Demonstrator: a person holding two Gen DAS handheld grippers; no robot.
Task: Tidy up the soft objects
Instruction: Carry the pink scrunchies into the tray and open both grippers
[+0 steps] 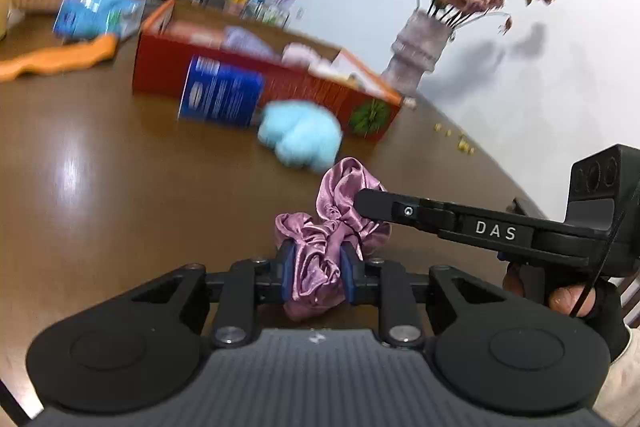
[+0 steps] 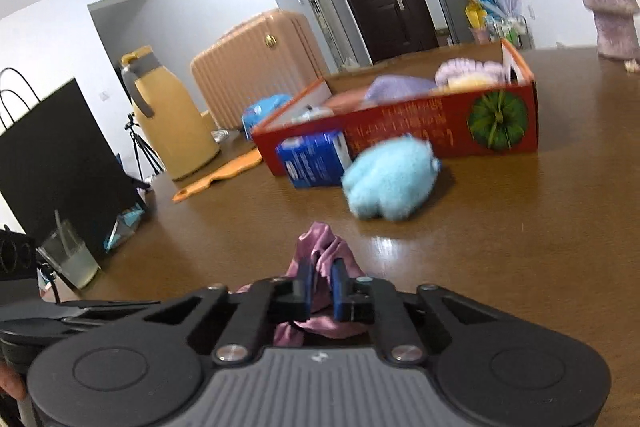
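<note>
Both grippers — left (image 1: 314, 267) & right (image 2: 321, 285) — clamp pink satin scrunchie (image 1: 340, 215).

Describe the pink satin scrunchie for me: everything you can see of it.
The pink, shiny satin scrunchie, a crumpled, gathered ring of fabric, is pinched at two places: the left gripper clamps one bunched end between its blue-padded fingers, and the right gripper clamps another fold. It sits low over the brown wooden table; contact unclear.

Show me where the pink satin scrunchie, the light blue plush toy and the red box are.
pink satin scrunchie (image 1: 314, 277), left wrist view, fabric between the pads.
light blue plush toy (image 2: 386, 183), right wrist view, its body.
red box (image 2: 408, 129), right wrist view, front wall.
</note>
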